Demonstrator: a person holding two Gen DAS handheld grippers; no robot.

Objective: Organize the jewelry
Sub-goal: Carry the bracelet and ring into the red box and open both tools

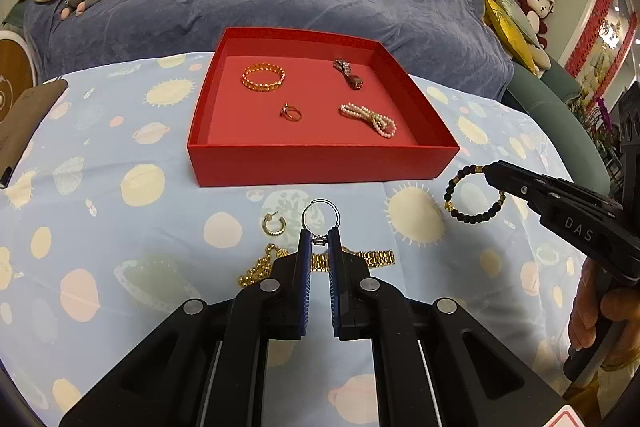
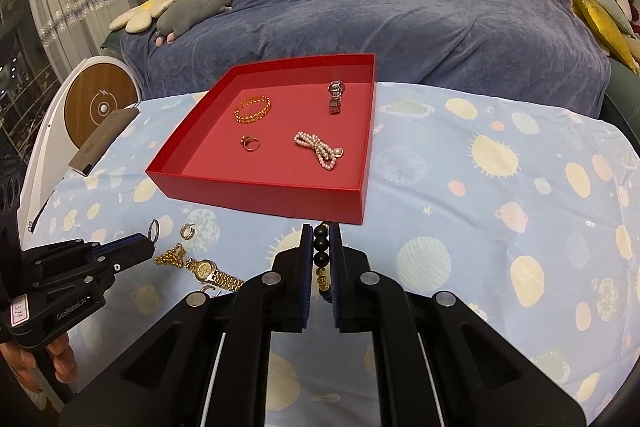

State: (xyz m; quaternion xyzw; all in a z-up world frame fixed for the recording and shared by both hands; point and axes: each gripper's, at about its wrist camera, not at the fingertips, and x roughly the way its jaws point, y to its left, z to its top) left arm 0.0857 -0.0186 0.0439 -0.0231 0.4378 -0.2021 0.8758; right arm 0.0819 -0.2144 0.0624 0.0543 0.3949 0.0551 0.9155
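Observation:
A red tray (image 1: 320, 167) (image 2: 260, 193) holds a gold bangle (image 1: 263, 77), a small ring (image 1: 291, 112), a pearl strand (image 1: 370, 118) and a silver watch (image 1: 348, 73). My left gripper (image 1: 320, 237) is shut on a silver hoop ring (image 1: 321, 213), held above the cloth in front of the tray; the ring also shows in the right wrist view (image 2: 154, 229). My right gripper (image 2: 321, 239) is shut on a black bead bracelet (image 2: 321, 253) (image 1: 472, 195), right of the left gripper. A gold hoop earring (image 1: 274, 225), a gold chain (image 1: 260, 267) and a gold watch (image 2: 210, 271) lie on the cloth.
The table has a light blue planet-print cloth (image 1: 120, 227). A brown flat case (image 2: 104, 141) lies at its left edge. A sofa under a blue cover (image 2: 400, 7) with plush toys stands behind the table.

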